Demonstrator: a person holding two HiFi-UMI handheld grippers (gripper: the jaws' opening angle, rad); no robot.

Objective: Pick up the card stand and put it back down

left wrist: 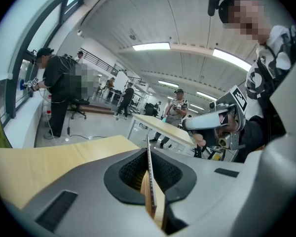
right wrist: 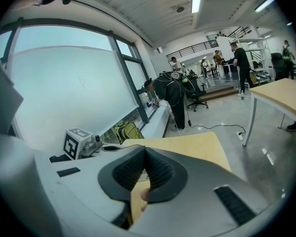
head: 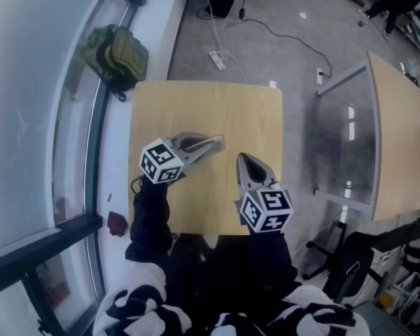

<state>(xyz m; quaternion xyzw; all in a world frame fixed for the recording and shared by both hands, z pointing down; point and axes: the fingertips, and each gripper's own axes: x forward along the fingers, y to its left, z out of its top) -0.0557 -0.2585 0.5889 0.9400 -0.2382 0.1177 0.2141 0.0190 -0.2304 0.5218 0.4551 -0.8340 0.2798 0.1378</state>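
Note:
A thin clear card stand (left wrist: 149,181) shows edge-on in the left gripper view, pinched between the dark pads. My left gripper (head: 220,143) (left wrist: 148,146) is shut on it and hangs over the middle of the light wooden table (head: 203,107), pointing right. In the head view the stand itself is hard to make out. To the right and nearer me, my right gripper (head: 241,157) (right wrist: 145,150) points toward the far edge. Its tips meet, with nothing seen between them. Its view also shows the left gripper's marker cube (right wrist: 78,143).
A green backpack (head: 119,51) lies on the window ledge at the left. A second table (head: 399,138) stands to the right, and a chair (head: 360,261) at the lower right. A power strip (head: 218,59) and cables lie on the floor beyond. Several people stand far off.

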